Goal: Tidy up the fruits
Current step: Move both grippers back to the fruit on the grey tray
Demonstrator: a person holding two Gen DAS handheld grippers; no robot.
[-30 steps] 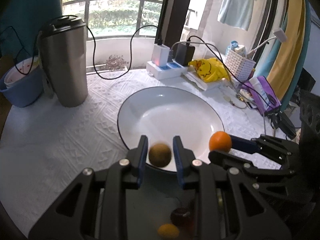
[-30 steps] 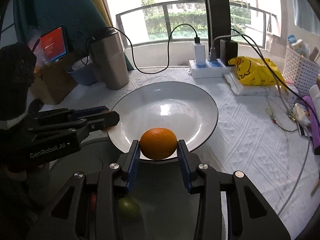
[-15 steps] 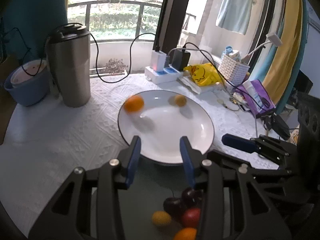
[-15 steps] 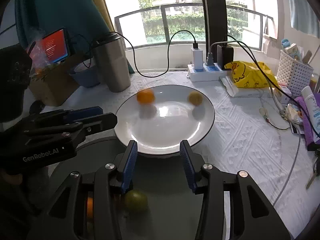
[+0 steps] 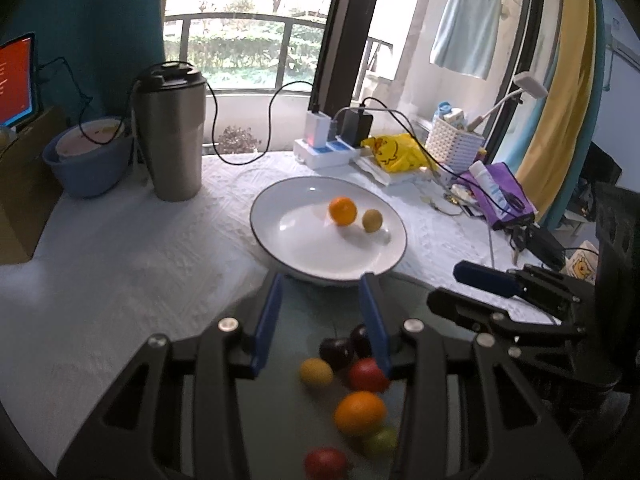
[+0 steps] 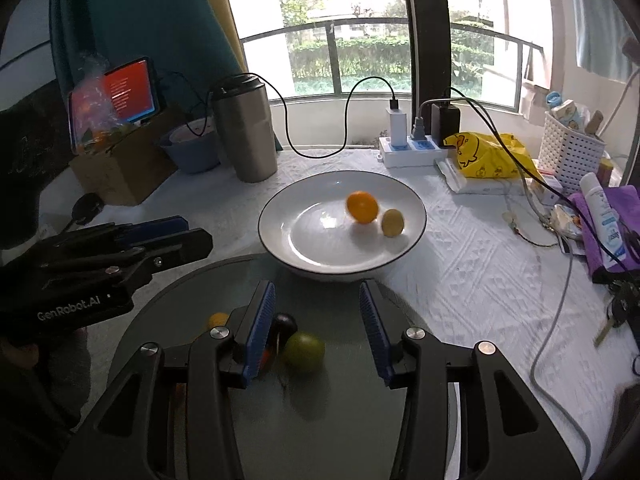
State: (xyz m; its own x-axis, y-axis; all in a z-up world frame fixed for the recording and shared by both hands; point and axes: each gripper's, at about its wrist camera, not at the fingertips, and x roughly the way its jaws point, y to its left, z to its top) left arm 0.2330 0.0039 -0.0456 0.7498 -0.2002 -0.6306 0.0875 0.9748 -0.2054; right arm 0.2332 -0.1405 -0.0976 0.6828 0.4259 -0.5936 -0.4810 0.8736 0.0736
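Observation:
A white plate [image 5: 280,204] [image 6: 412,200] holds an orange [image 5: 342,211] [image 6: 362,208] and a small yellow-brown fruit [image 5: 372,220] [image 6: 392,222]. My left gripper [image 5: 322,312] is open and empty, back from the plate's near rim, above a dark round tray [image 5: 312,304] with several fruits: an orange [image 5: 359,412], red ones [image 5: 366,376], dark cherries [image 5: 337,352], a yellow one [image 5: 316,373]. My right gripper [image 6: 316,312] is open and empty above the same tray [image 6: 192,292], near a green fruit [image 6: 303,351]. Each gripper shows in the other's view [image 5: 480,284] [image 6: 172,232].
A steel tumbler [image 5: 170,136] [image 6: 246,132] and a blue bowl [image 5: 86,160] stand left of the plate. A power strip with chargers [image 5: 328,148] [image 6: 416,148], a yellow bag [image 6: 484,156], a white basket [image 6: 568,148] and a purple pouch [image 5: 500,196] lie behind and right. Cables cross the tablecloth.
Both grippers let go of their fruits, which rolled across the plate and now sit together at its far right. Both grippers opened and pulled back over the dark tray.

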